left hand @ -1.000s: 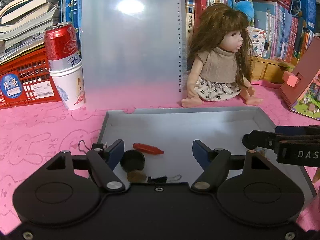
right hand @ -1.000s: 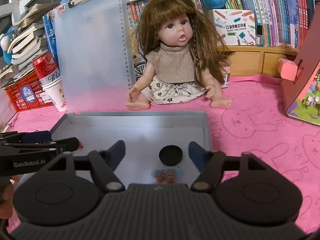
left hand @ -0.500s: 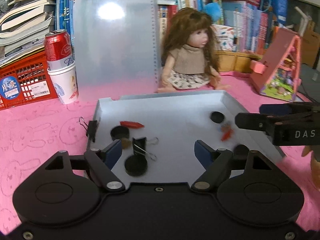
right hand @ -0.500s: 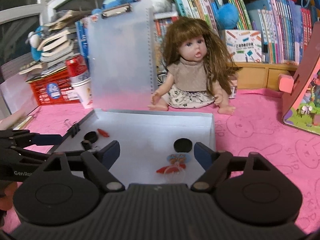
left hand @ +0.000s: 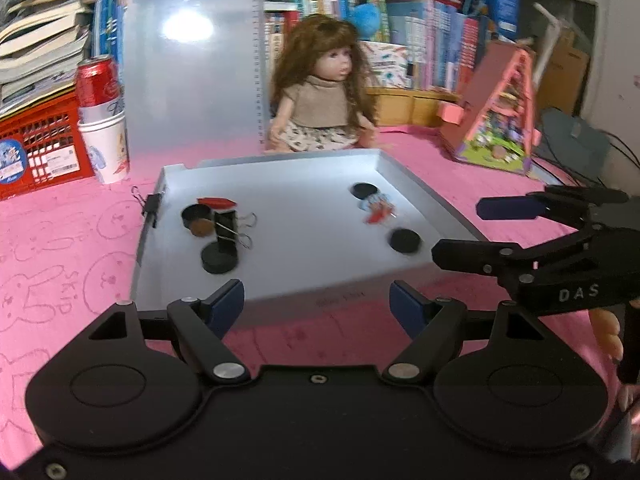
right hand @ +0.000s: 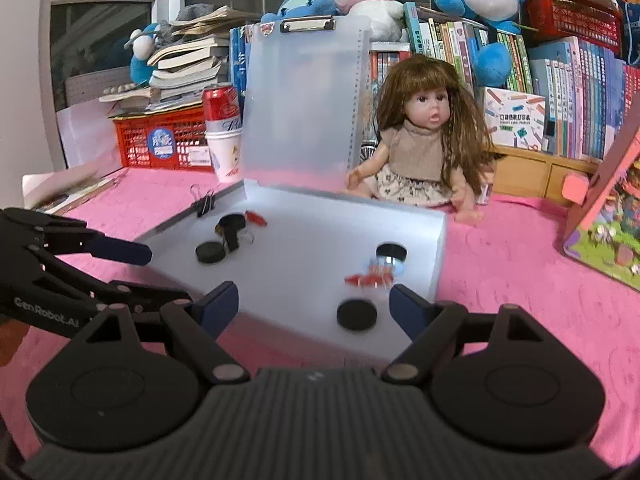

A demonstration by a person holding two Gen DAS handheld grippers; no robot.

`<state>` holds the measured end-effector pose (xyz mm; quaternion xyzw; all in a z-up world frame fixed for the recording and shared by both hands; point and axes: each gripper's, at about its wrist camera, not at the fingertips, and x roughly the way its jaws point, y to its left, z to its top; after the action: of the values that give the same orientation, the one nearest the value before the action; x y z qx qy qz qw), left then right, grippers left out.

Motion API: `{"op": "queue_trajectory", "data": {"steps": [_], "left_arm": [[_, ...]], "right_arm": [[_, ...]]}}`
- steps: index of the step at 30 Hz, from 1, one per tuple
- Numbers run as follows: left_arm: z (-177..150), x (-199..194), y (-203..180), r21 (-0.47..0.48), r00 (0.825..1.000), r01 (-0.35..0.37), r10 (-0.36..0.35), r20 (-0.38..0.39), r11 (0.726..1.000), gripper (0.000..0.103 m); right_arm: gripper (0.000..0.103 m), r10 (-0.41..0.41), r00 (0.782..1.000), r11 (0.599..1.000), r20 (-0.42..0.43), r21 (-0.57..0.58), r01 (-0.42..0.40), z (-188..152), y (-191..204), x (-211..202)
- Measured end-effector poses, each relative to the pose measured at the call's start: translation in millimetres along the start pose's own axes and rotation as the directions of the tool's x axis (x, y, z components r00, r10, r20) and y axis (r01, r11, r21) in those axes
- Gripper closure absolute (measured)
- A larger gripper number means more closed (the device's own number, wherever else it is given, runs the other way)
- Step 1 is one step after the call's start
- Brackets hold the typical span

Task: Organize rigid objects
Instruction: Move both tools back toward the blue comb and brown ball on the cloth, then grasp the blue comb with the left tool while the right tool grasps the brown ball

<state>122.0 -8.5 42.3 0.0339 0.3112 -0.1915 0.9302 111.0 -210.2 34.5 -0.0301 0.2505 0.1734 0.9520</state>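
Note:
A grey tray (left hand: pixel 432 200) (right hand: pixel 438 248) lies on the pink cloth. It holds three black discs (left hand: pixel 219 260) (left hand: pixel 405 240) (left hand: pixel 364 191), a black cup (left hand: pixel 196 216), a red piece (left hand: pixel 216 202), a binder clip (left hand: pixel 228 228) and a red-blue trinket (left hand: pixel 378 208). Another binder clip (left hand: pixel 152 204) (right hand: pixel 204 204) is clipped on the left rim. My left gripper (left hand: pixel 316 304) (right hand: pixel 140 272) stands open before the tray's near edge with nothing between its fingers. My right gripper (right hand: pixel 314 306) (left hand: pixel 480 232) is open too, at the near right corner, just short of a black disc (right hand: pixel 357 314).
Behind the tray sit a doll (left hand: pixel 320 92), an upright translucent clipboard (left hand: pixel 192 76) and a red can in a paper cup (left hand: pixel 100 120). A red crate (left hand: pixel 36 152) stands far left, a toy house (left hand: pixel 500 116) far right. Bookshelves line the back.
Both grippers have drawn back from over the tray to its near edge. The whole tray and its contents now show, and both pairs of jaws stay open.

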Motion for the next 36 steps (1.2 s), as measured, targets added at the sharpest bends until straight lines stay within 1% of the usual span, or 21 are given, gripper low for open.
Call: {"op": "queue_trajectory", "data": {"steps": [3, 8, 11, 13, 15, 17, 20, 21, 22, 25, 29, 32, 36], "left_arm": [[-12.6, -10.1, -10.2, 0.039, 1.0, 0.02, -0.02, 0.003, 0.999, 0.023], [-32.1, -20.2, -24.2, 0.058, 0.998, 0.069, -0.068, -0.017, 0.996, 0.025], [-43.5, -25.3, -32.9, 0.074, 0.994, 0.107, -0.105, -0.034, 0.991, 0.03], [-49.1, -25.8, -39.1, 0.089, 0.991, 0.128, -0.124, -0.051, 0.988, 0.037], [-52.9, -25.5, -43.8, 0.098, 0.989, 0.139, -0.134, -0.06, 0.985, 0.043], [-54.4, -23.5, -46.0, 0.095, 0.989, 0.14, -0.134, -0.065, 0.986, 0.046], [-56.2, -19.4, -47.1, 0.093, 0.992, 0.114, -0.109, -0.056, 0.989, 0.053], [-56.8, -17.4, -47.6, 0.104, 0.994, 0.097, -0.092, -0.049, 0.99, 0.059], [-56.5, -14.8, -47.7, 0.107, 0.996, 0.082, -0.077, -0.053, 0.991, 0.069], [-55.9, -12.2, -43.4, 0.076, 0.995, 0.084, -0.079, -0.059, 0.994, 0.068], [-54.2, -14.7, -38.8, 0.085, 0.999, 0.032, -0.03, -0.031, 0.996, 0.068], [-52.3, -15.8, -31.6, 0.063, 0.999, 0.011, -0.009, -0.033, 0.998, 0.068], [-52.6, -18.7, -24.6, 0.052, 0.999, -0.023, 0.025, -0.028, 0.998, 0.068]], "right_arm": [[0.014, -0.011, 1.0, 1.0, -0.004, -0.008, 0.011, -13.4, -0.9, -8.9], [0.014, -0.017, 1.0, 1.0, -0.019, -0.007, 0.016, -28.7, -5.3, -18.3], [0.014, -0.009, 1.0, 1.0, -0.028, 0.003, 0.009, -34.9, -7.3, -21.3], [0.014, -0.008, 0.999, 1.0, -0.033, 0.001, 0.008, -37.6, -7.2, -22.0], [0.014, -0.005, 0.999, 1.0, -0.034, -0.003, 0.005, -40.3, -5.9, -23.1], [0.014, 0.005, 1.0, 1.0, -0.03, -0.006, -0.005, -42.9, -4.1, -24.9], [0.018, 0.02, 0.999, 1.0, -0.028, -0.016, -0.02, -44.9, -0.5, -27.2], [0.018, 0.025, 0.999, 1.0, -0.028, -0.019, -0.025, -45.6, 0.7, -28.0], [0.02, 0.03, 0.999, 0.999, -0.029, -0.022, -0.03, -46.0, 1.8, -28.7], [0.022, 0.052, 0.998, 0.998, -0.035, -0.035, -0.054, -49.3, 6.4, -30.7], [0.027, 0.069, 0.997, 0.996, -0.038, -0.052, -0.07, -53.0, 13.3, -30.7], [0.031, 0.055, 0.998, 0.996, -0.037, -0.072, -0.057, -54.7, 20.4, -28.7], [0.035, 0.07, 0.997, 0.993, -0.027, -0.092, -0.072, -56.6, 28.6, -27.5]]}}
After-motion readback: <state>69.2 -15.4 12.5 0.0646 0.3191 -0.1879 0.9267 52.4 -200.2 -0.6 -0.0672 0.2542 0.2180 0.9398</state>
